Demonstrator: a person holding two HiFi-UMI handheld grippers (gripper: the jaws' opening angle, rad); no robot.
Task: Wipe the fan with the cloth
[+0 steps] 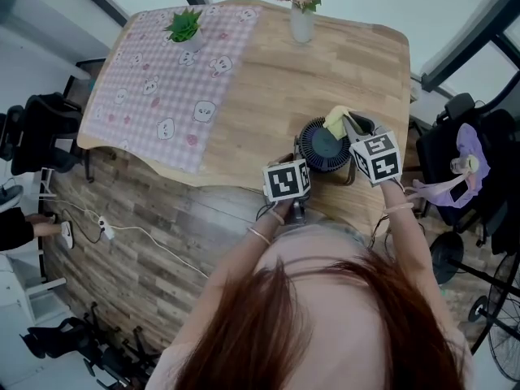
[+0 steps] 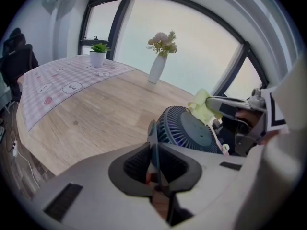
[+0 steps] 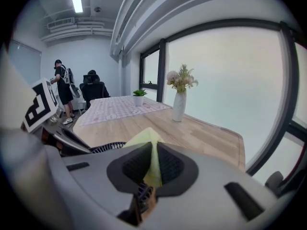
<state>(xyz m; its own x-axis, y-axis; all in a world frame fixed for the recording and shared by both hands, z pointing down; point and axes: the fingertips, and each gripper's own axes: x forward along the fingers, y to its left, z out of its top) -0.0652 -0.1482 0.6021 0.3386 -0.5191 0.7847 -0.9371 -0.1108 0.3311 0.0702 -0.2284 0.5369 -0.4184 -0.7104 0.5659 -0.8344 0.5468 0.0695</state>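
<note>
At the near edge of the table stands the fan. The left gripper has its jaws nearly closed, pinching the fan's rim. The right gripper clamps the yellow cloth at the fan's far edge. Brace firmly and wipe with light pressure.

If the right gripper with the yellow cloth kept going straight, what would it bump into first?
Probably the bare wooden table, short of the white vase; the fan lies left of that line. Depth is unclear.
</note>
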